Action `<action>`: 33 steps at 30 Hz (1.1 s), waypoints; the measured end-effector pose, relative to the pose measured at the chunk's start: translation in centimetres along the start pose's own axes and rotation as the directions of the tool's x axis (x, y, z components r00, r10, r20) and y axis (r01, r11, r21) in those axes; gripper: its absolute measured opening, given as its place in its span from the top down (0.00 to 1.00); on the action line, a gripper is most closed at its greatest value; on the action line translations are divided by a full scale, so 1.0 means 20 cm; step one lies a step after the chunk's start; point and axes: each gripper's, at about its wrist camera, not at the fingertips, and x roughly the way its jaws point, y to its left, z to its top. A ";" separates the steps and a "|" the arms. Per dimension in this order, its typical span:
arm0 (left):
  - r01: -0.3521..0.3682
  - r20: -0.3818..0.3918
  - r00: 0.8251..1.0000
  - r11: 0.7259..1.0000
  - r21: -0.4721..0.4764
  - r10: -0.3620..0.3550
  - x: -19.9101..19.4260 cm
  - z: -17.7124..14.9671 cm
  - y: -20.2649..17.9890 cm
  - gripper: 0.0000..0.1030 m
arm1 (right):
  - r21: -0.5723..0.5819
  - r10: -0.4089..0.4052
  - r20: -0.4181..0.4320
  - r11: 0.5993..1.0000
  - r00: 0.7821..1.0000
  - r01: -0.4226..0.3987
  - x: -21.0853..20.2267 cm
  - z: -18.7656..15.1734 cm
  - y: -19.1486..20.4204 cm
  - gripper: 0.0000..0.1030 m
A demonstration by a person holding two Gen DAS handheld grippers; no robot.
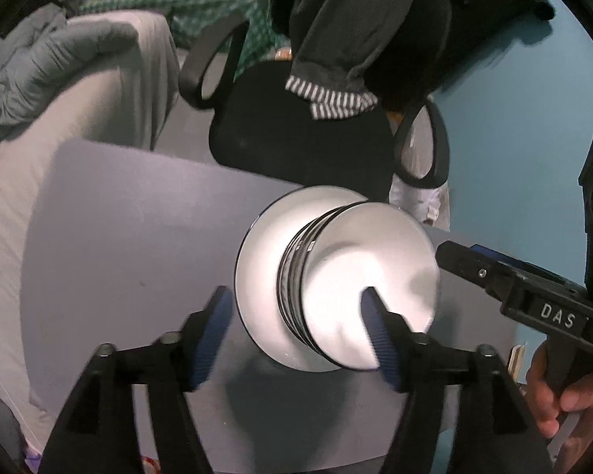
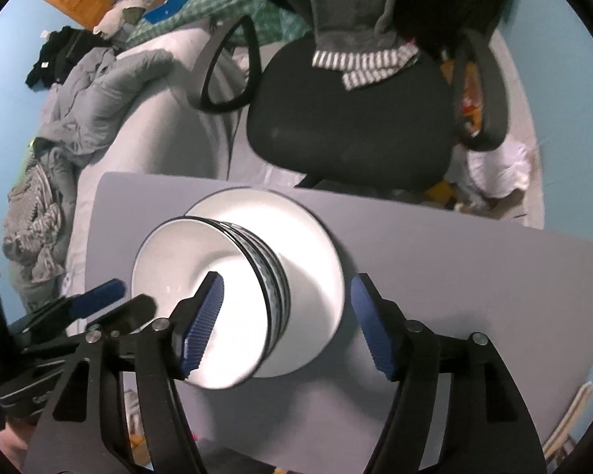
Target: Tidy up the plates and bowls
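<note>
Both our grippers, left (image 1: 296, 328) and right (image 2: 284, 320), hang spread and empty over the bowl stack (image 1: 359, 276) nested on the plate (image 1: 257, 260) mid-table (image 1: 118, 237), stack right under both, neither clearly nearer, nothing pinched.

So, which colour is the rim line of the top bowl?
Black: a thin dark line runs around the white top bowl, clearest in the right wrist view.
</note>
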 end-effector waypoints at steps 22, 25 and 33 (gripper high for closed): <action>-0.058 0.262 0.965 0.980 0.190 0.006 -0.65 -0.11 -0.30 0.16 | 0.015 -0.115 0.274 0.993 0.955 0.115 -0.72 -0.19 0.11 0.31; -0.065 0.284 0.959 0.980 0.190 0.009 -0.71 -0.13 -0.31 0.16 | 0.035 -0.129 0.298 0.992 0.946 0.124 -0.79 -0.24 0.11 0.31; -0.025 0.292 0.956 0.983 0.183 -0.030 -0.78 -0.18 -0.27 0.16 | 0.101 -0.190 0.329 0.981 0.925 0.166 -0.87 -0.34 0.09 0.31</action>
